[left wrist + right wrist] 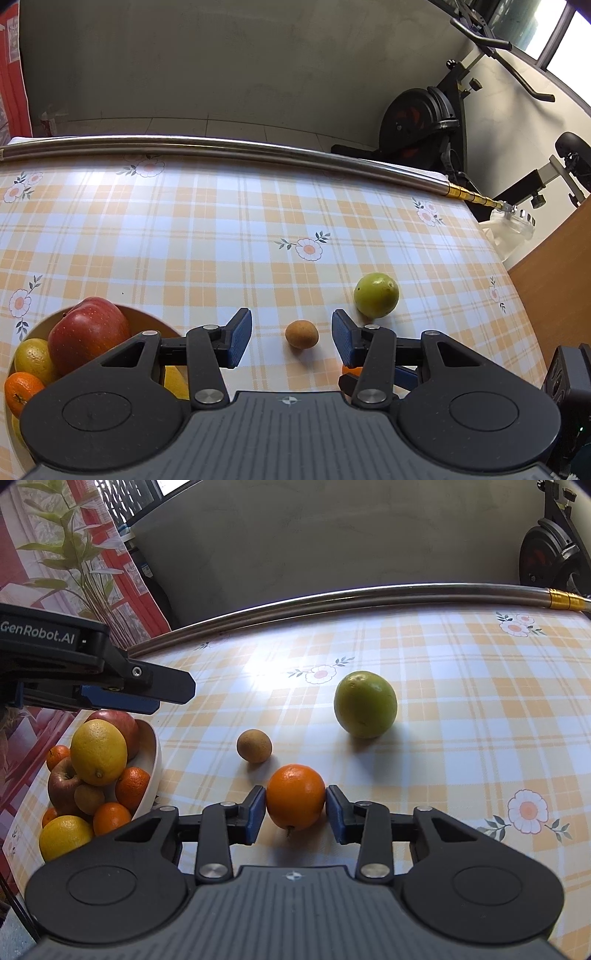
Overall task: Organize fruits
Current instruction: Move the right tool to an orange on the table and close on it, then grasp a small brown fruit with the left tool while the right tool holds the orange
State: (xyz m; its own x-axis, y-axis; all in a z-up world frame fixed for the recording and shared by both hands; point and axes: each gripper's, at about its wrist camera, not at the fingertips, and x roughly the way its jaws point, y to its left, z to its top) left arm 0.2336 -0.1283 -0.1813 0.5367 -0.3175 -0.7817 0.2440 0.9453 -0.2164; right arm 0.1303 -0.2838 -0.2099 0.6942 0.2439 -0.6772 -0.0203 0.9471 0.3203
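My left wrist camera sits behind the left claw and looks steeply down along it, close over the table, toward a metal rail and a grey wall. My right wrist camera looks the same way from behind the right claw, equally close. Both views share the small brown fruit, the green fruit, the fruit bowl and the rail. The right view also catches the left claw from the side.

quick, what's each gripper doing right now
left gripper: open, empty, fingers either side of the small brown fruit without touching it.
right gripper: closed on the orange, which still sits on the table.
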